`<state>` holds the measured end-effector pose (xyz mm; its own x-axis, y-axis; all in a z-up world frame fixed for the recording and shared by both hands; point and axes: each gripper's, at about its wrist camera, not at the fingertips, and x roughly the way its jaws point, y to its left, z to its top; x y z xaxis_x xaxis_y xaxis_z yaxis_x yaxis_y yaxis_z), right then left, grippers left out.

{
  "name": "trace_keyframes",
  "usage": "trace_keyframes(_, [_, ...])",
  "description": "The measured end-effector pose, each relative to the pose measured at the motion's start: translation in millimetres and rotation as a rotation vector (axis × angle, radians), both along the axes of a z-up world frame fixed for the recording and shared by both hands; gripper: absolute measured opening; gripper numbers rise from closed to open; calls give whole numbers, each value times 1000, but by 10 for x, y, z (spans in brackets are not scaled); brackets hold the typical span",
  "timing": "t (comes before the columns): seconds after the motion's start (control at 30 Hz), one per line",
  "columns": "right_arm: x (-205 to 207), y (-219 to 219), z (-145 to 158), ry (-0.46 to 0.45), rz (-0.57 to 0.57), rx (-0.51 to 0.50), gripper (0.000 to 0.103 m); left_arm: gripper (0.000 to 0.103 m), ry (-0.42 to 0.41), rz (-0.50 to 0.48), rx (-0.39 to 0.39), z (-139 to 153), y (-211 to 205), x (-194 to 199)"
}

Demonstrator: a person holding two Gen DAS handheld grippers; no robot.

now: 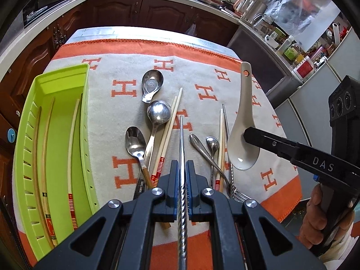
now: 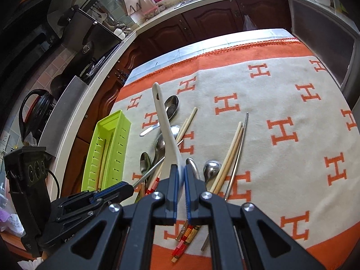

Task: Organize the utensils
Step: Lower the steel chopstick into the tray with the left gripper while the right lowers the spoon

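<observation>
green utensil tray (image 1: 60, 83) sits at the left edge of the bench (image 1: 96, 31), on the orange-and-cream h-pattern cloth (image 1: 202, 67); three chopsticks lie lengthwise inside it. just right of the tray, the left hand-held gripper (image 1: 182, 168) points steeply down, jaws clamped narrow on a twisted metal chopstick (image 1: 181, 139) that runs straight out between the pads, its tip raised above the cloth. beneath and beside it lie steel spoons (image 1: 158, 112), bamboo chopsticks with red-striped ends (image 1: 167, 132) and a fork. further right, the right hand-held gripper (image 2: 180, 173), gripped by a hand (image 1: 319, 220), pinches the bowl of a white ceramic spoon (image 1: 241, 139), handle pointing away, clear of the cloth.
</observation>
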<state>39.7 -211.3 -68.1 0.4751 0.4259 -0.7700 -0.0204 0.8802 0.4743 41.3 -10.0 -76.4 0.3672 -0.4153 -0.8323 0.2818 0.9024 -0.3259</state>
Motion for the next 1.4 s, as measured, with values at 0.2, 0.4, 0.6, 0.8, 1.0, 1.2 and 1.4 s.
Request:
trace_keyframes(0.2, [-3,-16,16,4,-6,4,5,3,-22,-1,0,60,-3,-47])
trace_keyframes(0.4, [19,32,80,-5,19,1,5,3,-76,61,-20,276,197,-78])
trace_keyframes(0.6, [154,322,222,-16,107,16,5,3,-184,205,-13,605,676,-147])
trace_keyframes(0.8, [291,939,308,-14,255,35,5,3,-235,382,26,674,1244,-153])
trace_keyframes(1.0, [427,1537,81,84,358,44,5,4,-116,420,46,227,1457,-55])
trace_keyframes(1.2, [435,1828,-198,179,394,-4,5,4,2,382,58,-190,1424,-51])
trace_keyframes(1.4, [399,1901,-188,169,401,-47,5,37,-21,407,149,-155,1453,-121])
